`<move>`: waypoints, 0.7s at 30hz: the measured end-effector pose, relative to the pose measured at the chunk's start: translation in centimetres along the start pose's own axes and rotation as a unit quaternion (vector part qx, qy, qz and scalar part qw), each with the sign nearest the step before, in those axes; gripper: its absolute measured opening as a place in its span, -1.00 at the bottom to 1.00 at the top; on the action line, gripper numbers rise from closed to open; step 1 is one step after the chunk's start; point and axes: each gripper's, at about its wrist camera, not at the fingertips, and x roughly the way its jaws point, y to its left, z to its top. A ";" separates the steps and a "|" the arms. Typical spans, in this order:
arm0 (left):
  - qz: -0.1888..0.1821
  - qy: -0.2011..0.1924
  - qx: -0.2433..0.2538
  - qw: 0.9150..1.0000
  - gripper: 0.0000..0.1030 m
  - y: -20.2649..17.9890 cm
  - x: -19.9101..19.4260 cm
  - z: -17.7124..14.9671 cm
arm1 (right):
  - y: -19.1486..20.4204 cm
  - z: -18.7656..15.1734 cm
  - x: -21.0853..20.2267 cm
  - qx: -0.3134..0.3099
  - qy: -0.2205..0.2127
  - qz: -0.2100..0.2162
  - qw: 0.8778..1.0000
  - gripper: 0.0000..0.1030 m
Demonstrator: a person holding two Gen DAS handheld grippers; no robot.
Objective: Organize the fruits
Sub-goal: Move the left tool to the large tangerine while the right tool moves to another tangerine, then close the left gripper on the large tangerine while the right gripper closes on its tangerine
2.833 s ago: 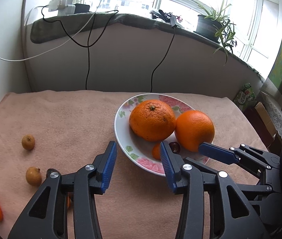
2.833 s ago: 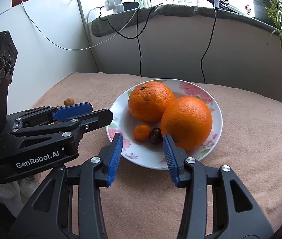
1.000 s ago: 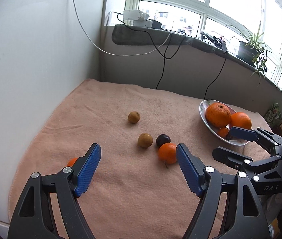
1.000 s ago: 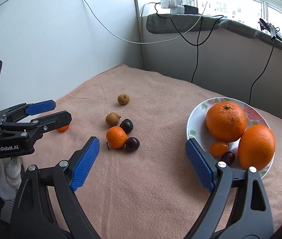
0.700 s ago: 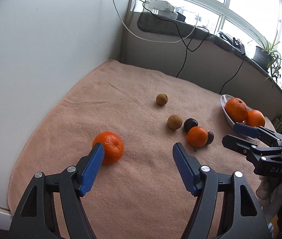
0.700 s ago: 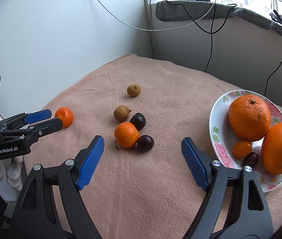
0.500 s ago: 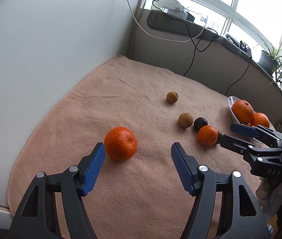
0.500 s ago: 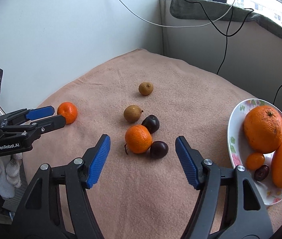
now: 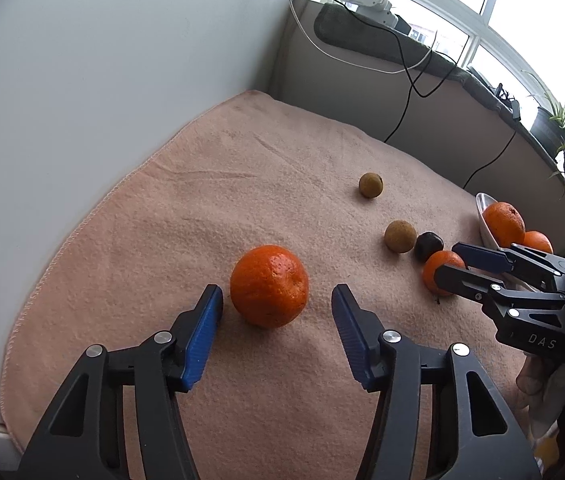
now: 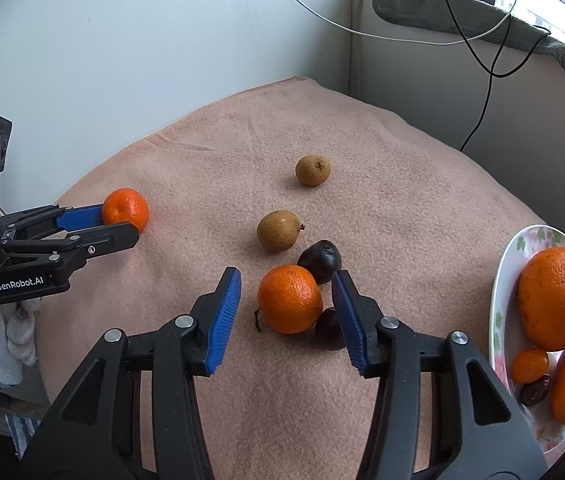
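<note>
Fruits are partly sorted: two oranges [image 10: 556, 298] and smaller pieces lie on the plate [image 10: 498, 320], right of the right gripper [image 10: 286, 312]. Its jaws, just closing, bracket an untouched, roundish mandarin [image 10: 289, 299], stalk pointing left. The left gripper [image 9: 276, 314], likewise closing, brackets another mandarin [image 9: 268, 286]. Four small fruits remain loose.

Two mandarins [image 10: 289, 298] on cloth, two brown fruits [image 10: 279, 230], two dark plums [image 10: 319, 261]
</note>
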 end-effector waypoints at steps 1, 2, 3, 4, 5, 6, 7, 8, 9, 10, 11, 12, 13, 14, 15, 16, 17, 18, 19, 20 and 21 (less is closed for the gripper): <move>-0.001 0.001 0.000 1.000 0.07 0.0 0.1 0.0 | 0.1 0.0 0.1 -0.003 0.002 -0.002 1.000 -0.03; -0.001 0.001 0.000 1.000 0.06 0.0 0.2 0.0 | 0.2 -0.1 0.2 -0.008 0.003 -0.006 1.000 -0.05; -0.001 0.001 0.001 1.000 0.05 0.1 0.3 0.1 | 0.3 -0.1 0.3 -0.013 0.004 -0.011 1.000 -0.08; -0.001 0.002 0.001 1.000 0.04 0.1 0.3 0.1 | 0.4 -0.1 0.4 -0.016 0.004 -0.015 1.000 -0.12; -0.001 0.003 0.001 1.000 0.03 0.1 0.3 0.1 | 0.4 -0.1 0.4 -0.019 0.005 -0.016 1.000 -0.17; -0.001 0.003 0.002 1.000 0.01 0.1 0.4 0.1 | 0.3 -0.1 0.5 -0.020 0.006 -0.016 1.000 -0.20; -0.001 0.004 0.003 1.000 0.00 0.0 0.4 0.1 | 0.3 -0.1 0.5 -0.021 0.006 -0.017 1.000 -0.26; -0.001 0.005 0.004 1.000 -0.07 0.0 0.4 0.1 | 0.3 -0.2 0.5 -0.022 0.007 -0.016 1.000 -0.30; 0.000 0.005 0.004 1.000 -0.10 0.0 0.5 0.1 | 0.2 -0.1 0.5 -0.022 0.008 -0.012 1.000 -0.31; 0.001 0.005 0.003 1.000 -0.14 0.1 0.5 0.1 | 0.2 -0.1 0.5 -0.023 0.008 -0.013 1.000 -0.31; 0.001 0.005 0.001 1.000 -0.19 0.1 0.5 0.1 | 0.3 -0.2 0.5 -0.024 0.008 -0.014 1.000 -0.31; 0.002 0.005 0.000 1.000 -0.27 0.2 0.5 0.1 | 0.3 -0.2 0.4 -0.024 0.007 -0.015 1.000 -0.32; 0.001 0.004 -0.001 1.000 -0.27 0.3 0.5 0.1 | 0.3 -0.2 0.4 -0.024 0.006 -0.015 1.000 -0.32; -0.001 0.003 -0.003 1.000 -0.27 0.4 0.5 0.1 | 0.3 -0.2 0.4 -0.023 0.005 -0.015 1.000 -0.32; -0.002 0.003 -0.003 1.000 -0.27 0.4 0.5 0.1 | 0.3 -0.3 0.4 -0.021 0.004 -0.014 1.000 -0.32; -0.002 0.002 -0.002 1.000 -0.28 0.4 0.5 0.0 | 0.2 -0.3 0.3 -0.018 0.002 -0.012 1.000 -0.33; -0.001 0.002 -0.002 1.000 -0.28 0.3 0.5 0.0 | 0.2 -0.3 0.2 -0.015 0.000 -0.010 1.000 -0.33; -0.001 0.001 -0.001 1.000 -0.28 0.3 0.4 0.0 | 0.1 -0.4 0.1 -0.012 -0.002 -0.008 1.000 -0.33; -0.001 0.000 -0.001 1.000 -0.28 0.3 0.4 0.0 | 0.1 -0.4 0.0 -0.009 -0.004 -0.006 1.000 -0.33; -0.002 -0.001 -0.002 1.000 -0.29 0.3 0.3 0.0 | 0.0 -0.4 -0.2 -0.008 -0.007 -0.005 1.000 -0.33; -0.003 -0.002 -0.002 1.000 -0.29 0.3 0.3 0.0 | 0.0 -0.5 -0.3 -0.006 -0.010 -0.006 1.000 -0.33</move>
